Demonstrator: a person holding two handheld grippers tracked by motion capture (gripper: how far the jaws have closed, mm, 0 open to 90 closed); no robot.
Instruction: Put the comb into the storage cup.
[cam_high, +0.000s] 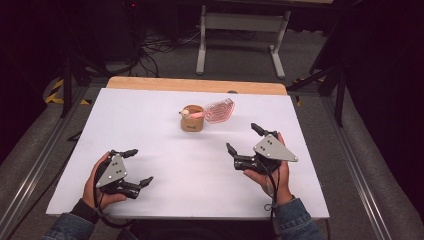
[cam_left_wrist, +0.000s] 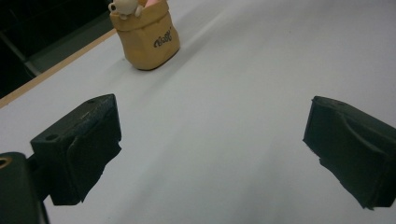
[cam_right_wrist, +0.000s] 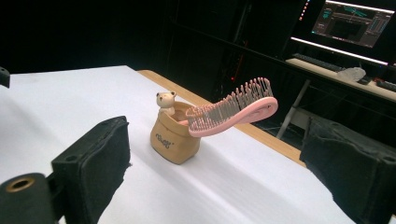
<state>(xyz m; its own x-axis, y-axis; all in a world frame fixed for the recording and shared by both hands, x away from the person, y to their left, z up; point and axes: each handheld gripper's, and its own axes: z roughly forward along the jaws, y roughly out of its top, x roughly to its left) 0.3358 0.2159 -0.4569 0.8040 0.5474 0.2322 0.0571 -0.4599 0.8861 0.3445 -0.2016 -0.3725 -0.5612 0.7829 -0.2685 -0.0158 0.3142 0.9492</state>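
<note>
Inside holder (cam_high: 192, 121): pink hairbrush (cam_high: 219, 110)

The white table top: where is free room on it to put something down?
The white table top is bare between the left hand-held gripper and the right hand-held gripper, and along its left side. It is crowded only near the far edge, where the pink hairbrush leans out of the tan holder.
</note>
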